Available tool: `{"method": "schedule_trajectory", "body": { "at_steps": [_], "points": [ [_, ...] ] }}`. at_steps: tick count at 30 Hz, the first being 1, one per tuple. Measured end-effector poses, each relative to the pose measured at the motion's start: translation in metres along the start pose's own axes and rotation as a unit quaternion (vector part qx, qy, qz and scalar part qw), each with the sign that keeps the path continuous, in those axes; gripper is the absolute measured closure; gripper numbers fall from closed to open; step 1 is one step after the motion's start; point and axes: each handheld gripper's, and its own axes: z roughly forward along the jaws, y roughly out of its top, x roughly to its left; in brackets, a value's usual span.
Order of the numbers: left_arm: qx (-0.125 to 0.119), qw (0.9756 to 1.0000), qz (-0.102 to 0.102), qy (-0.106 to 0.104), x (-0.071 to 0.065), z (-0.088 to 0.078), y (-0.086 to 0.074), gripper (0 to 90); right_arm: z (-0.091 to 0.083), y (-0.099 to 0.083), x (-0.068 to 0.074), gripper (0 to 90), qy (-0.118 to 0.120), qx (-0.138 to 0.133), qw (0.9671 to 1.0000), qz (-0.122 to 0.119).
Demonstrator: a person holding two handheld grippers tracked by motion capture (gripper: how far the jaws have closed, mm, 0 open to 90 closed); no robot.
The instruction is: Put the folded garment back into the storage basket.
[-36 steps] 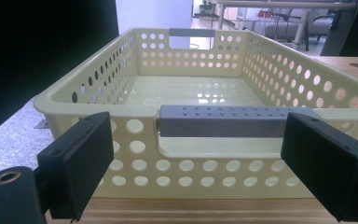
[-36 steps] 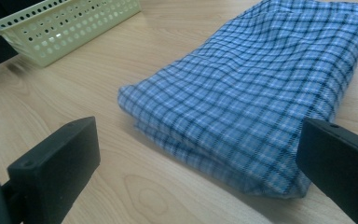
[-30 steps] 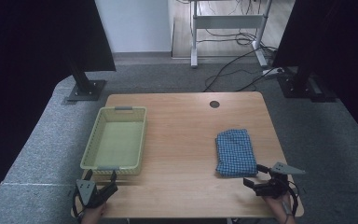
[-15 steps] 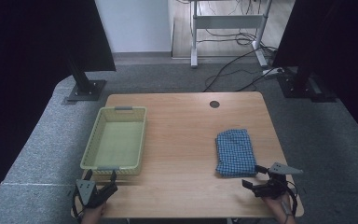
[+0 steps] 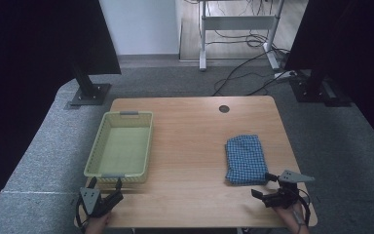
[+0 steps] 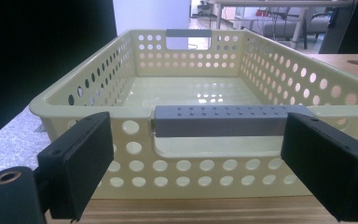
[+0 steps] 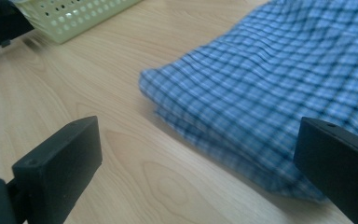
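No brand, label or writing could be read on anything in these views. One wooden desk (image 5: 190,146) carried one pale yellow-green perforated plastic basket (image 5: 121,148) on its left half and one folded blue-and-white checked cloth (image 5: 246,158) on its right half, the two well apart. The basket had two grey handle grips, one on its far end (image 5: 129,113) and one on its near end (image 6: 219,120), and it was empty inside. A single round dark grommet hole (image 5: 224,108) sat near the far edge of the desk. The left gripper (image 5: 103,186) was held at the near left corner of the desk, just in front of the basket's near end; in the left gripper view its jaws stood wide apart, flanking the near grey grip without touching it and holding nothing. The right gripper (image 5: 264,185) was held at the near right corner, just beside the near edge of the cloth; in the right gripper view its jaws were likewise spread wide, empty, with the cloth's near left corner (image 7: 279,88) lying on the desk between and beyond them. Beyond the desk, on the grey carpet (image 5: 185,83), stood two black stand bases (image 5: 90,92) and a tangle of cables (image 5: 253,73).
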Motion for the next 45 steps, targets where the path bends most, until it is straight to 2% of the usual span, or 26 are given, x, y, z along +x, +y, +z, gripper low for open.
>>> {"method": "schedule_trajectory", "body": {
  "at_steps": [10,18,19,21,25,33,40,42,45],
  "points": [
    [0.001,1.0000,-0.003,0.001,0.000,0.000,0.000,9.2,-0.010,0.016,0.007,1.6,0.006,-0.019,0.9998,-0.007],
    [0.002,1.0000,-0.003,0.001,0.000,0.000,0.000,9.2,-0.016,0.024,0.005,1.6,-0.009,-0.013,0.9999,-0.004],
    [0.002,1.0000,-0.004,0.001,0.001,0.000,0.000,9.2,-0.018,0.025,0.005,1.6,-0.016,-0.017,0.9997,-0.006],
    [0.001,1.0000,-0.004,0.001,0.001,0.000,0.000,9.2,-0.022,0.031,0.004,1.5,-0.010,-0.024,0.9997,-0.001],
    [0.000,1.0000,-0.003,0.002,0.000,0.000,0.000,9.2,-0.028,0.044,0.004,1.5,-0.016,-0.035,0.9992,-0.007],
    [0.000,1.0000,-0.005,0.002,0.001,0.000,0.000,9.2,-0.031,0.066,-0.001,1.4,-0.023,-0.033,0.9991,-0.012],
    [-0.002,1.0000,-0.002,0.002,0.000,0.000,0.000,9.2,-0.028,0.085,-0.012,1.4,-0.034,-0.023,0.9991,-0.006],
    [-0.002,1.0000,-0.003,0.002,0.000,0.000,0.000,9.2,-0.025,0.089,-0.017,1.6,-0.051,-0.023,0.9984,-0.006],
    [-0.004,1.0000,-0.002,0.001,0.000,-0.001,0.000,9.2,-0.018,0.093,-0.023,1.6,-0.063,-0.012,0.9980,-0.004]
  ]
}}
